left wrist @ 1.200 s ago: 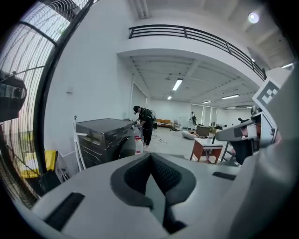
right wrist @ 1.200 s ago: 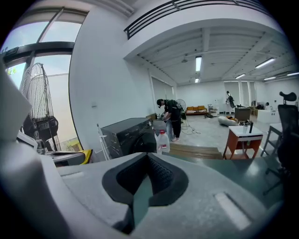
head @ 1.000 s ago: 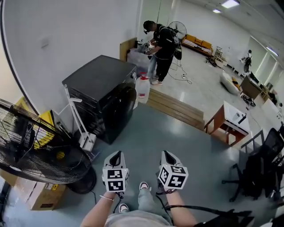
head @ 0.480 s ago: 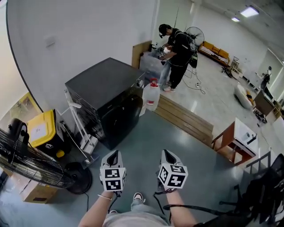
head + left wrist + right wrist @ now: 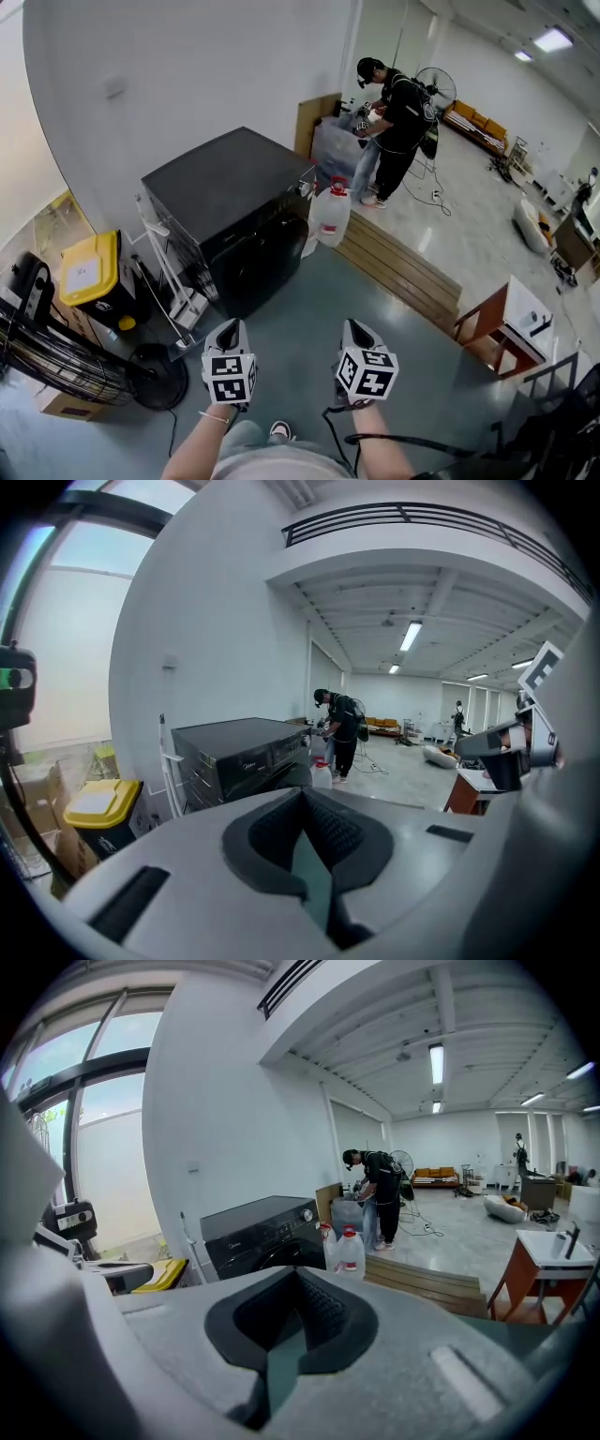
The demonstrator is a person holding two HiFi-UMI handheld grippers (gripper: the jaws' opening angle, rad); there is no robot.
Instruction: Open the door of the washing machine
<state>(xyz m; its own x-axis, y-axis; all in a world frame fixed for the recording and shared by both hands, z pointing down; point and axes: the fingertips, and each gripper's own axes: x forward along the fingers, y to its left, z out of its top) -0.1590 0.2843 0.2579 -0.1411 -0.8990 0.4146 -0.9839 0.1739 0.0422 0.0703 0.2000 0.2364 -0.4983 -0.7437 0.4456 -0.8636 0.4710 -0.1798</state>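
Note:
The black front-loading washing machine (image 5: 230,202) stands against the white wall, its dark round door (image 5: 261,264) closed and facing the grey floor. Both grippers are held side by side above the floor, well short of the machine. My left gripper (image 5: 231,330) points toward the machine's front with its jaws together and nothing between them. My right gripper (image 5: 355,329) is level with it to the right, jaws also together and empty. The machine (image 5: 239,757) is ahead in the left gripper view beyond the gripper's (image 5: 302,797) tips, and it (image 5: 267,1232) shows ahead-left of the gripper (image 5: 298,1277) in the right gripper view.
A white stand (image 5: 165,258) and a yellow-lidded bin (image 5: 89,272) sit left of the machine, with a large floor fan (image 5: 61,361) nearer. Water jugs (image 5: 330,217) and low wooden planks (image 5: 403,267) lie to its right. A person (image 5: 396,117) works behind; a wooden table (image 5: 502,328) stands right.
The view and both grippers have advanced toward the washing machine, which now sits closer and more centred. The floor fan has slid off to the left. Both grippers stay shut.

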